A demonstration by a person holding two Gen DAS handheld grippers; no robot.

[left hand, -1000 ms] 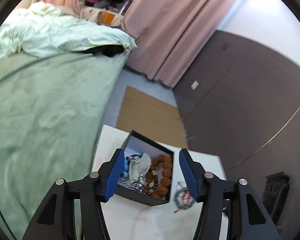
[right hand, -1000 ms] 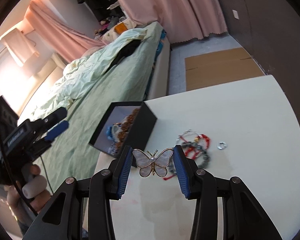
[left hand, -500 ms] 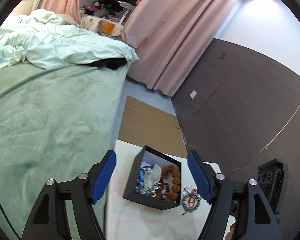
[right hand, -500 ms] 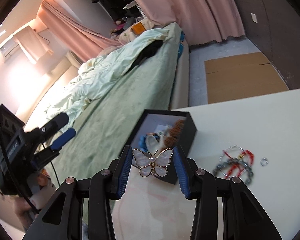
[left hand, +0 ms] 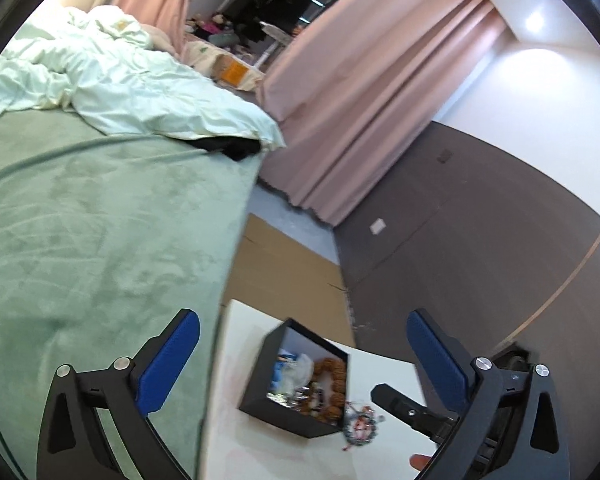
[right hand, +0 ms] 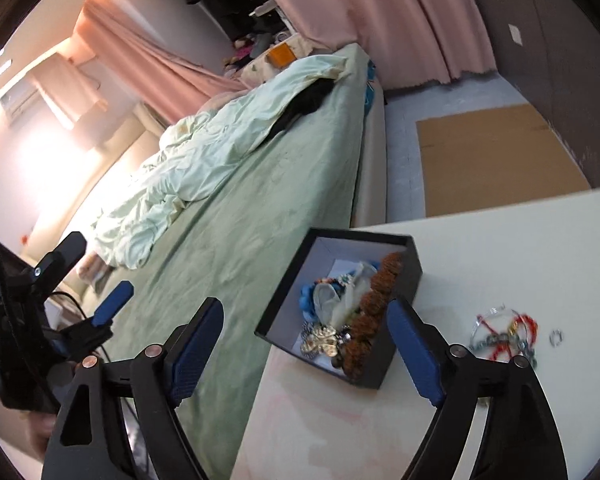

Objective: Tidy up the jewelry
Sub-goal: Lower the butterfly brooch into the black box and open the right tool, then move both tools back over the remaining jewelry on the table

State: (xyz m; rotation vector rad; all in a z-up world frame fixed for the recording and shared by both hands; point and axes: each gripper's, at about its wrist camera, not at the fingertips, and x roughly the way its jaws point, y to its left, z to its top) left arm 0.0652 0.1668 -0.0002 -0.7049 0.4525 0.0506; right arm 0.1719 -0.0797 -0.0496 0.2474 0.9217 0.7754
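A black open box [right hand: 404, 264] [left hand: 256, 380] holding several pieces of jewelry stands on the white table [right hand: 500, 248] near its left edge. A butterfly brooch [right hand: 320, 340] lies inside the box at its near end, beside brown beads [right hand: 376, 300]. A red and grey bracelet [right hand: 504, 332] [left hand: 358, 426] and a small silver ring [right hand: 556, 336] lie on the table right of the box. My right gripper [right hand: 304, 348] is open and empty above the box's near side. My left gripper [left hand: 304, 364] is open and empty, held high above the box.
A green bed [left hand: 80, 240] with a pale crumpled duvet [right hand: 220, 152] runs along the table's left side. Flat cardboard [right hand: 496, 156] lies on the floor beyond the table. Pink curtains [left hand: 360, 100] and a dark wall [left hand: 500, 240] stand behind.
My right gripper has opened and the butterfly brooch has dropped into the box. My left gripper has opened wider and drawn back and up from the box.
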